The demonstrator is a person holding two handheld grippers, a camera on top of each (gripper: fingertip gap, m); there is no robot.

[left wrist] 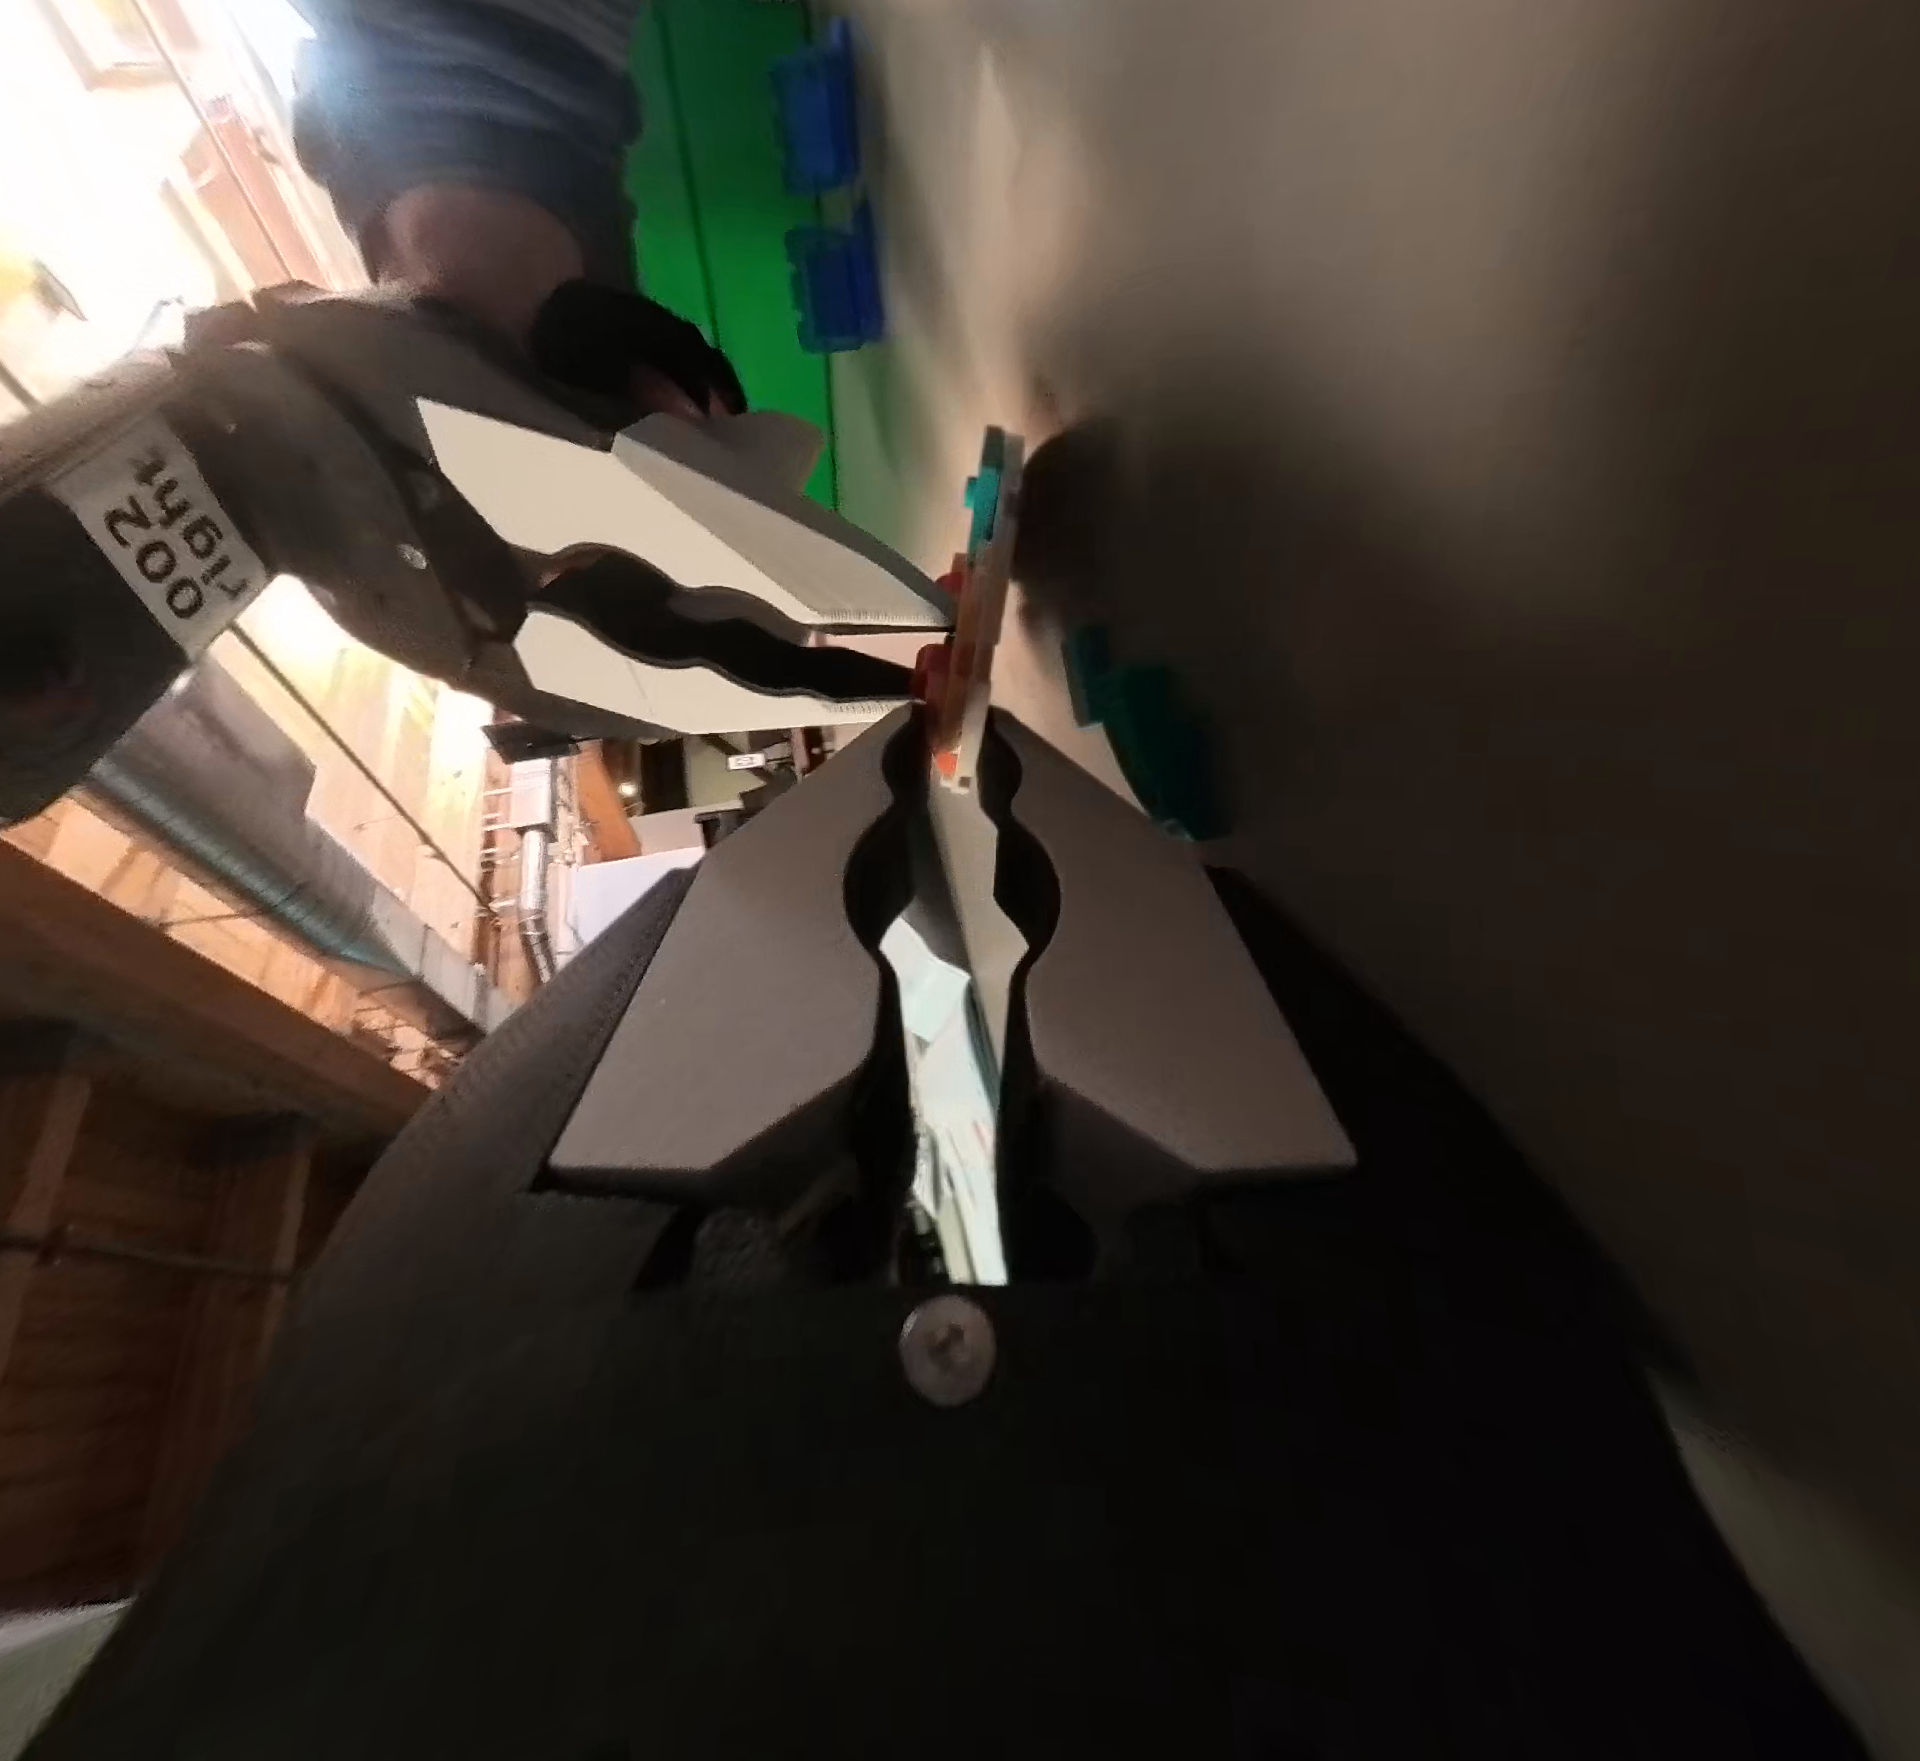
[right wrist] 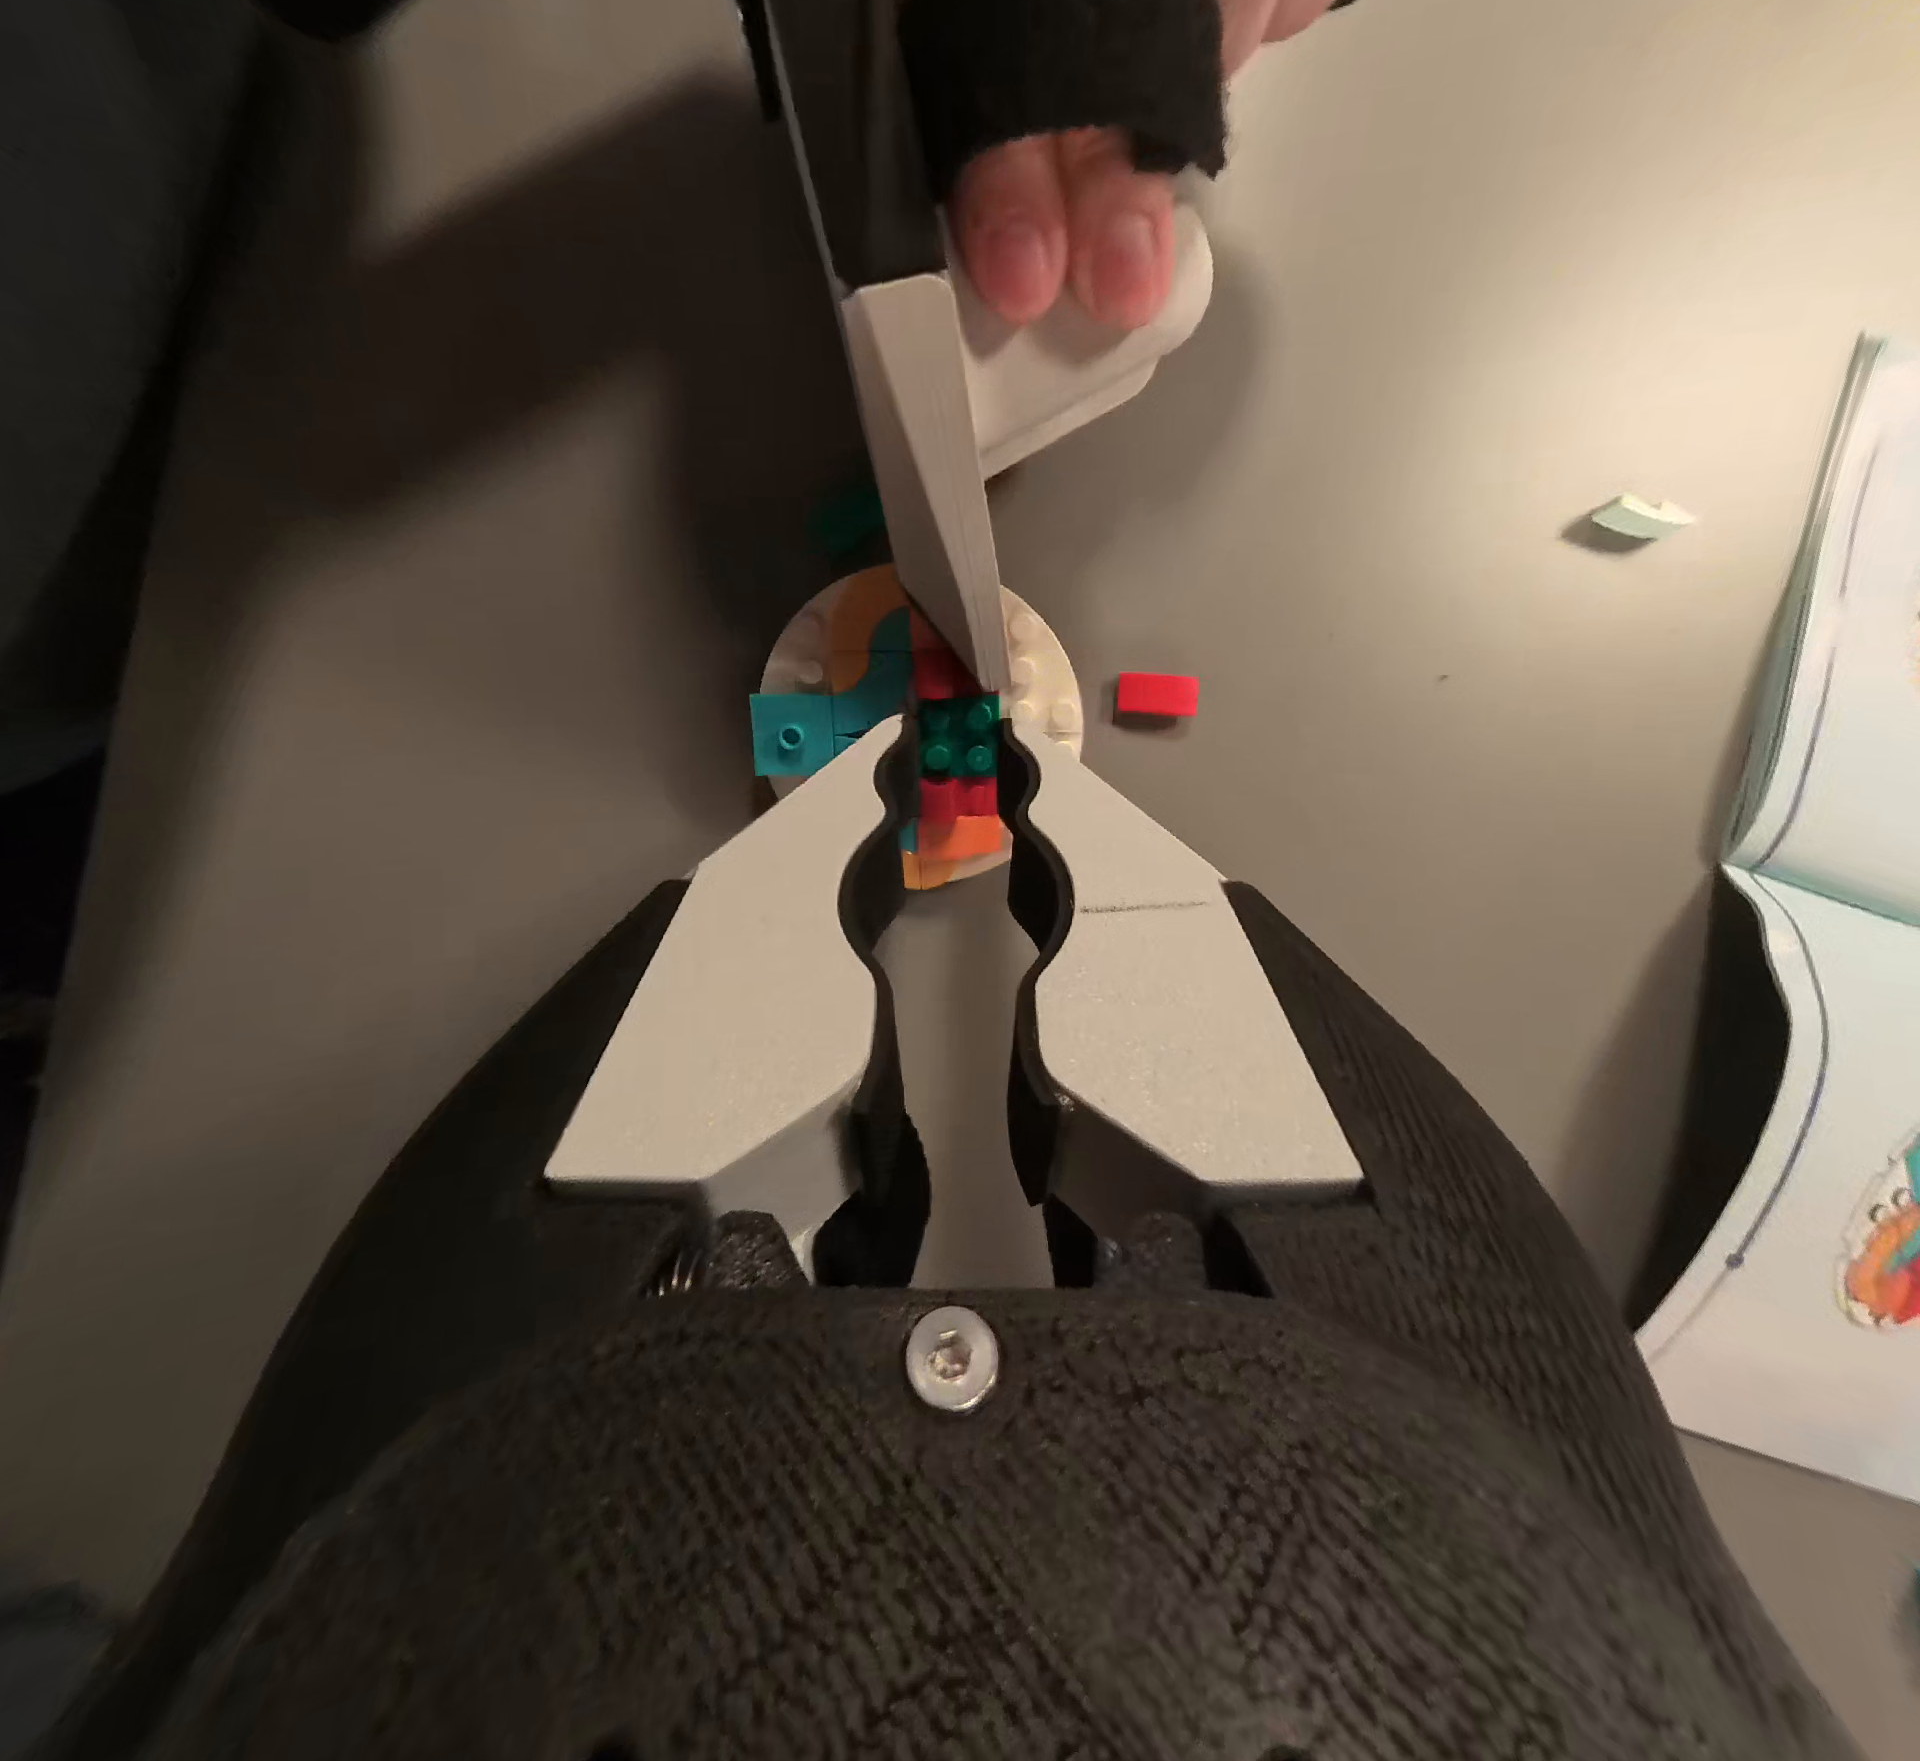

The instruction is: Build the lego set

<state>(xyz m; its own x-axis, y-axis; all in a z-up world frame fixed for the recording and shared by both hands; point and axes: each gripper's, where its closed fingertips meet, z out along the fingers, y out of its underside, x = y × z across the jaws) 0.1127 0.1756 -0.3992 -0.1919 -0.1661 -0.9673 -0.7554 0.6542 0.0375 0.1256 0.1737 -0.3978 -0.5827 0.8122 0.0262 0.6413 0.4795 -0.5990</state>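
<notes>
A round white plate with orange, teal and red tiles lies on the grey table. A teal tile juts off its left side. My right gripper is shut on a green 2x2 brick that sits on the red bricks at the plate's middle. My left gripper is shut on the plate's edge, which shows edge-on there. In the right wrist view its fingers come down from above onto the plate. In the left wrist view the right gripper reaches in from the left.
A loose red tile lies right of the plate, a pale mint curved piece farther right, and a dark green piece behind. An open instruction booklet covers the right edge. Blue bricks lie by a green sheet.
</notes>
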